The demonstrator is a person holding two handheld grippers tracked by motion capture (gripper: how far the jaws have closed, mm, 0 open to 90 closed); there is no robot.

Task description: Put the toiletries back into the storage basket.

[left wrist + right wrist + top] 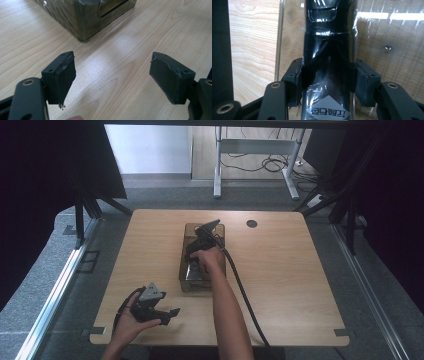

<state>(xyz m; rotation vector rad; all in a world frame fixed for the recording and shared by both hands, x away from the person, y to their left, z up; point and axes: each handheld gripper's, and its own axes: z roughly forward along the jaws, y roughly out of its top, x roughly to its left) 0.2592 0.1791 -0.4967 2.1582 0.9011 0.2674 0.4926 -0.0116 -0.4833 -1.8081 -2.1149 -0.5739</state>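
At the middle of the wooden table (280,285) sits a smoky translucent box (186,279), its long axis running from the near edge toward the far edge. The right gripper (327,80) reaches into the box from above, and its jaws are pressed against the two sides of a glossy black object (327,37) wrapped in clear film (a grey label with printed characters shows at its near end, though what the object is cannot be told). In the right gripper view the object's long axis runs straight away from the jaws, in line with the length of the box, and the pads bite across its narrow width.

The left gripper (161,312) rests in the person's left hand (127,322) near the front left of the table, well apart from the box. Its jaws are spread wide with nothing between them; bare wood lies beneath, and a near corner of the box appears beyond them in the left gripper view.

Judged from this arrangement, the right hand (212,259) is the working one: it is directly over the box and already grips the object, so any lift would go upward and clear of the box walls. The box lies to the far right of the left gripper.
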